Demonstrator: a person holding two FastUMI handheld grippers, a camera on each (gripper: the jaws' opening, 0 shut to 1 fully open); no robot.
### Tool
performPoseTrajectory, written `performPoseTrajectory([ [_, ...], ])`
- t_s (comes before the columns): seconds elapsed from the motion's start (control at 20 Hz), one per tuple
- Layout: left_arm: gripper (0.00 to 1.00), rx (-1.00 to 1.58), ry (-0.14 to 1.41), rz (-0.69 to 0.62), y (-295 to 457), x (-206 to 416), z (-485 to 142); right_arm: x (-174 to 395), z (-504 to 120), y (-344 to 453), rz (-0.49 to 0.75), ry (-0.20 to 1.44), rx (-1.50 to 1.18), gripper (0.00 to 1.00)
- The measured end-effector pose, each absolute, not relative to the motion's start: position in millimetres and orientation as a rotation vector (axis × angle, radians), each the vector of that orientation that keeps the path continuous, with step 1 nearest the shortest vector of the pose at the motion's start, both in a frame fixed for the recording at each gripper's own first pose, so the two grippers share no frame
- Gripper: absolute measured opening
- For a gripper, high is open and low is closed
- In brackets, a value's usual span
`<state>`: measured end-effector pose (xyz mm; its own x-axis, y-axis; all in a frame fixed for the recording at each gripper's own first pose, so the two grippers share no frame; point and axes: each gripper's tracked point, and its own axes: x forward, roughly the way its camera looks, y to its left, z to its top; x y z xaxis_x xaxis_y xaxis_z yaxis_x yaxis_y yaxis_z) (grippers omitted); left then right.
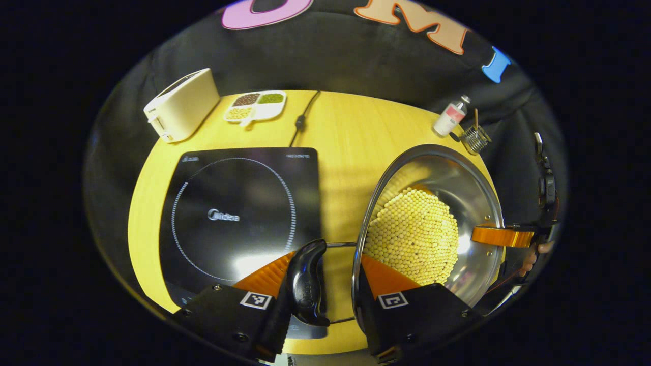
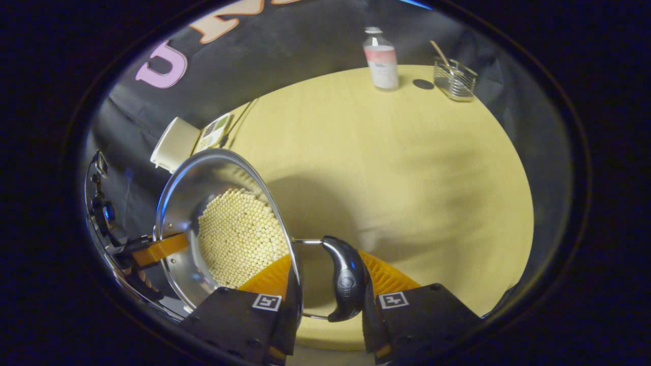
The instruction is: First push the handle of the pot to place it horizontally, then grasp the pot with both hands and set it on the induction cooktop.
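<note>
**Pot held at both side handles, beside the cooktop**

Fingers of your left gripper (image 1: 325, 284) sit at the bottom centre of the left gripper view, closed across one black side handle (image 1: 306, 284) and the rim of the pot (image 1: 460, 203). In the right gripper view, your right gripper (image 2: 328, 284) clamps the opposite handle (image 2: 347, 279) and rim the same way, bottom centre. The pot is steel, its bowl filled with pale yellow beads (image 1: 413, 235). The induction cooktop (image 1: 239, 218) lies left of centre on the yellow table (image 1: 346, 132), the pot to its right. Farther back, upper left, stand a toaster (image 1: 181, 104) and a divided dish (image 1: 255, 105); upper right, a bottle (image 1: 451, 117) and wire holder (image 1: 476, 138).
</note>
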<state>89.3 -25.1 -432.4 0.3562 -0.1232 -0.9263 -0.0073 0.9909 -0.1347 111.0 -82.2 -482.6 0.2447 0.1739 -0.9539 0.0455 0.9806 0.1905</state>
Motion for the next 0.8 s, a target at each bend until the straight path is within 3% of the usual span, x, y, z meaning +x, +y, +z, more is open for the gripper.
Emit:
performPoseTrajectory([
  [0.3,0.61,-0.128,1.196,-0.121,58.5,94.6,-434.4,114.4,-489.9,1.7,0.029,1.299,0.178,0.48],
  [0.35,0.61,-0.122,1.183,-0.135,74.4,100.3,-435.3,114.5,-491.4,17.3,0.023,1.293,0.176,0.54],
  [0.8,0.61,-0.128,1.205,-0.199,162.8,110.1,-454.0,112.3,-501.4,109.0,-0.055,1.317,0.143,0.54],
])
